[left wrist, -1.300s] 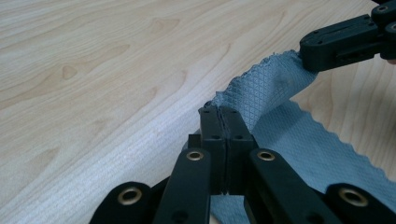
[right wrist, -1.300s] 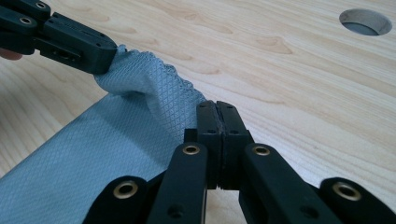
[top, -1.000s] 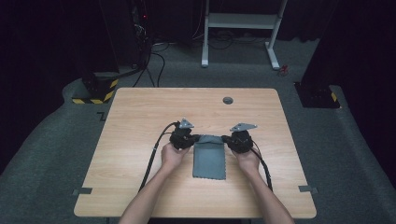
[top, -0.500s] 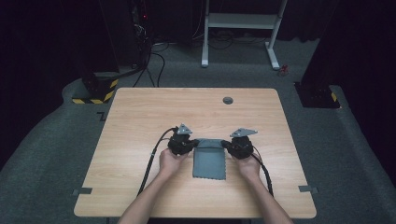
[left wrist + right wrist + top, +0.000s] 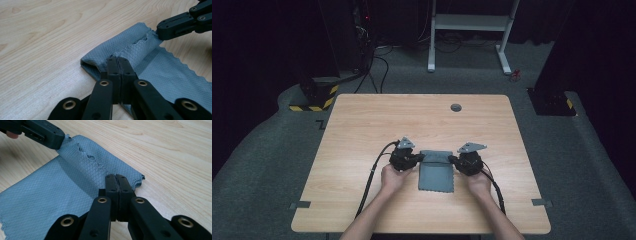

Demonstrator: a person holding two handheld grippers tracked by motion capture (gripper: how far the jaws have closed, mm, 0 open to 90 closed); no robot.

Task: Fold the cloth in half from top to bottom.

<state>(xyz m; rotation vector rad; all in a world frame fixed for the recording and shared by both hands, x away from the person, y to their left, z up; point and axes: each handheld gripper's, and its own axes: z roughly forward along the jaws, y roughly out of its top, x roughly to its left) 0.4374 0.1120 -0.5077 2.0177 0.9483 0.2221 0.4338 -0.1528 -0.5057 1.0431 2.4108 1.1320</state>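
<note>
A grey cloth with a fine diamond weave lies on the wooden table, in its near half and about midway between left and right, between the person's 2 hands. The left gripper has its jaws pressed together on the cloth's far-left corner; in the left gripper view the fabric bunches up at the tips and the far edge is folded over toward the near side. The right gripper is clamped in the same way on the far-right corner, and the right gripper view shows the pinked edge of the cloth caught between the closed tips. The folded far edge runs between the 2 grippers, raised a little off the table, while the rest of the cloth lies flat toward the person. A small round dark grommet sits in the table near its far edge, well apart from the cloth. A cable trails from the left gripper toward the near edge.
</note>
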